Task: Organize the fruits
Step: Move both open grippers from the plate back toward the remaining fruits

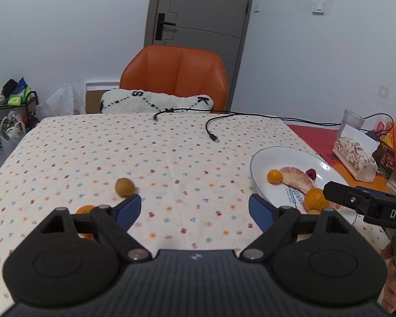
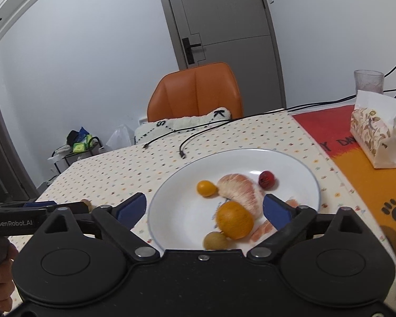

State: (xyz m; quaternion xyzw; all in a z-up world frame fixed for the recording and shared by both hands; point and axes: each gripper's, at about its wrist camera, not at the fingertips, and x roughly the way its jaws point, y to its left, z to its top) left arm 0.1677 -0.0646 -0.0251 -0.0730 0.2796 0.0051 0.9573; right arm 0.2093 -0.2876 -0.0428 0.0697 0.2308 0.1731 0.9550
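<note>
Nearest the left wrist lens, the left gripper (image 1: 194, 208) stands with its blue pads wide apart and nothing between them, only the dotted tablecloth (image 1: 97, 153) beneath. Just beyond its left pad sits a small brown fruit (image 1: 124, 187) on the cloth, and an orange fruit (image 1: 85, 210) lies half hidden behind the left finger's linkage. To the right a white plate (image 1: 261, 158) with a thin blue rim holds a small yellow-orange fruit (image 1: 274, 176), a peeled pink pomelo segment (image 1: 297, 179), a dark red berry (image 1: 311, 173) and a mandarin (image 1: 315, 199); print on the plate is partly covered and cannot be read in full. The other tool reaches in from the right edge, marked "DAS". Two black cables (image 1: 211, 132) lie on the far cloth, before an orange chair (image 1: 175, 74) and a cushion (image 1: 155, 101) lettered "S" and "K". From the right wrist camera, the right gripper (image 2: 204, 208) is likewise spread wide and empty, hanging over the plate's (image 2: 177, 185) near rim. This view shows what the other hides: a greenish-brown fruit (image 2: 216, 240) touching the mandarin (image 2: 234, 219), and small pink pomelo pieces (image 2: 262, 229) by the right pad. The other tool at left reads "GenRobot.AI". On the red and orange mat (image 2: 322, 126) stand a patterned tissue pack (image 2: 369, 134) and a clear cup (image 2: 368, 80).
</note>
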